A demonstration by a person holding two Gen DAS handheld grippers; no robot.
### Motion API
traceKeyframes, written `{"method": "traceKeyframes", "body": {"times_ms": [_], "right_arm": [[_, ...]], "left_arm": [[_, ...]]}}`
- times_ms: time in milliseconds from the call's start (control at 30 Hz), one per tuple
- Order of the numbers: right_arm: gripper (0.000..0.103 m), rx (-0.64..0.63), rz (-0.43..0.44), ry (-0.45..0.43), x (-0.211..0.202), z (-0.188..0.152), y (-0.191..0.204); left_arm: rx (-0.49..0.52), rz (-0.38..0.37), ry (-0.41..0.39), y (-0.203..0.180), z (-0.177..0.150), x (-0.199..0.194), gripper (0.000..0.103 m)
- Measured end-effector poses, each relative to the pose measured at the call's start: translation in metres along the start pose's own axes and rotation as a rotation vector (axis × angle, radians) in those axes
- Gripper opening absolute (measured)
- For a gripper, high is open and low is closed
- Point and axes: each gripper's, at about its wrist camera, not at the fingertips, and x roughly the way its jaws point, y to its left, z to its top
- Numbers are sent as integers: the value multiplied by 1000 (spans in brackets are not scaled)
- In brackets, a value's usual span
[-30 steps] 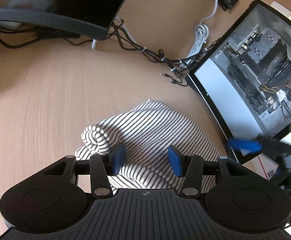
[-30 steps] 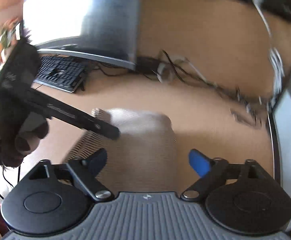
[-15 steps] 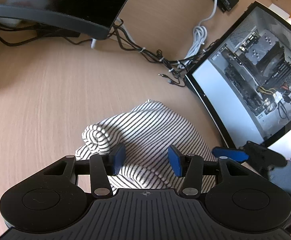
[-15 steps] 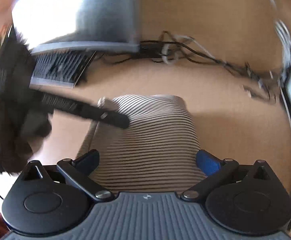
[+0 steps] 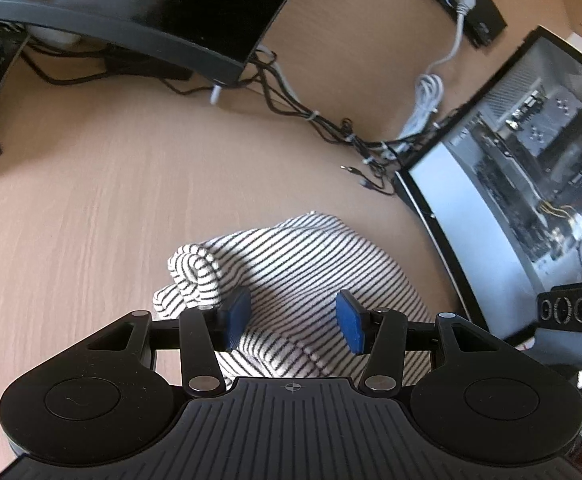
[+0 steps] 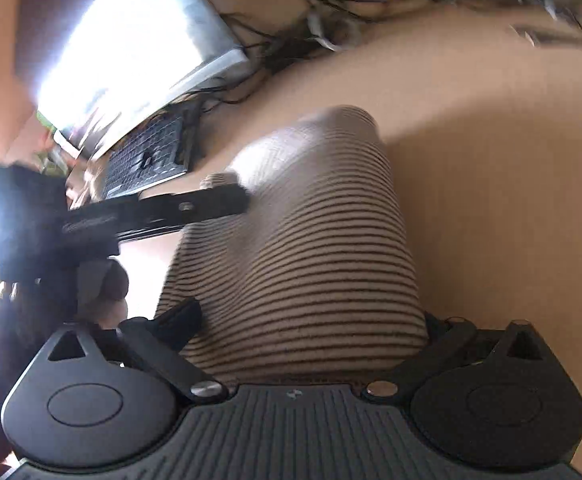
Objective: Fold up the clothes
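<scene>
Desk (image 5: 91,208) of pale wood fills most of both your views, and nothing on it carries writing you can read; the lettering along the side of your left tool in the right wrist view is too blurred to make out. Across the back sits a dark curved monitor (image 5: 139,8), with a keyboard (image 6: 147,156) beside it. At the right edge stands an open computer case (image 5: 531,184), its boards and wiring showing. A tangle of black and white cables (image 5: 331,128) runs between monitor and case.

Your striped garment (image 5: 299,264) lies bunched on the desk in front of the case, one end rolled into a knot at its left. Your left gripper (image 5: 293,320) hangs low over it, blue pads spread moderately wide with cloth showing between them and nothing pinched. Your right gripper (image 6: 311,320) has its fingers very wide, straddling the near end of the garment (image 6: 307,248), which fills the gap without being clamped.

Compared with half a second ago, your right tool has pushed closer, so the cloth reaches right up to its body and hides the right blue pad. Its blue fingertip has gone from the left wrist view, where only a grey block with round ports (image 5: 567,312) shows. Your left gripper has barely shifted.
</scene>
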Motion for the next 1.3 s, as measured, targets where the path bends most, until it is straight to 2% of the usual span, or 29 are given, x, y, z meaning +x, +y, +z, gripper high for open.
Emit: {"method": "traceKeyframes", "body": {"times_ms": [67, 133, 200, 267, 400, 500, 567, 633, 667, 733, 800, 833, 933, 1000, 1067, 1167, 1300], "right_arm": [[87, -68, 44, -36, -13, 3, 11], [83, -161, 45, -40, -20, 4, 19], [83, -265, -38, 4, -10, 0, 24], [83, -292, -62, 23, -3, -6, 16], [83, -324, -37, 9, -1, -10, 10], [83, -362, -31, 0, -3, -14, 8], [83, -377, -31, 1, -4, -14, 8], [83, -397, -29, -1, -3, -14, 9], [83, -407, -27, -3, -1, -13, 10], [83, -413, -19, -2, 0, -11, 8], [83, -404, -10, 11, 1, -8, 6], [83, -399, -6, 20, 0, -6, 6], [85, -404, 3, 41, -11, 0, 5], [87, -415, 5, 23, -29, 4, 6], [91, -429, -1, -35, -47, 15, 10], [99, -375, 6, -117, -61, 43, 12], [102, -310, 9, -27, -24, 54, 4]], "left_arm": [[-20, 25, -12, -2, -1, 0, 53], [-41, 45, -26, -2, -1, -1, 55], [-62, 58, -40, -2, -2, -2, 55], [-59, 77, -55, -7, -4, -1, 56], [-43, 155, -101, -25, -8, -6, 58], [-80, 220, -154, -37, -13, -20, 65], [-118, 265, -194, -42, -23, -37, 78], [-146, 304, -223, -46, -34, -52, 83], [-151, 303, -217, -47, -40, -53, 86], [-160, 305, -201, -48, -49, -52, 86], [-160, 337, -161, -46, -56, -41, 81], [-159, 354, -143, -44, -59, -36, 75], [-156, 371, -120, -38, -64, -31, 77], [-150, 369, -119, -36, -66, -31, 78], [-143, 366, -119, -34, -68, -32, 80], [-134, 363, -118, -32, -70, -33, 80], [-121, 358, -117, -29, -74, -35, 81]]}}
